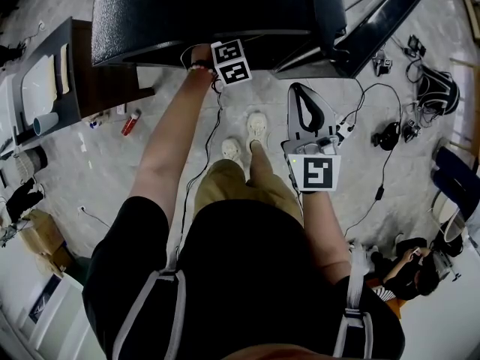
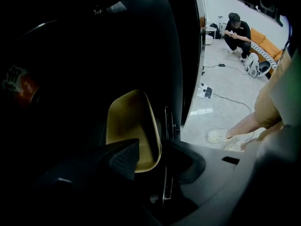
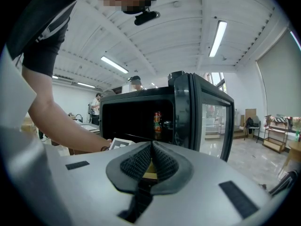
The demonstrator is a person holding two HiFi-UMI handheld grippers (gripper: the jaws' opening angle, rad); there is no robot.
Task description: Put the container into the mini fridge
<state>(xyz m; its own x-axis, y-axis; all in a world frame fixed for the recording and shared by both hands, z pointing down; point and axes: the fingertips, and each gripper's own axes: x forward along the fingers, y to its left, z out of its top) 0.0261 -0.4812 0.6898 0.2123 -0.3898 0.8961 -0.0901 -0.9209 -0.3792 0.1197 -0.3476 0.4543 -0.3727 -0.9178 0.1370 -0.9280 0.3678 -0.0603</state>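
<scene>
Left tool (image 2: 153, 160), jaws apart, straddles yellow container (image 2: 131, 126) inside mini fridge (image 1: 195, 10).

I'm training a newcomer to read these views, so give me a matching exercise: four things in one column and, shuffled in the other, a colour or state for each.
1. left gripper
2. right gripper
3. container
4. fridge door

a. yellow
b. jaws together, nothing held
c. swung open
d. jaws apart

Pairs: 1-d, 2-b, 3-a, 4-c
</scene>
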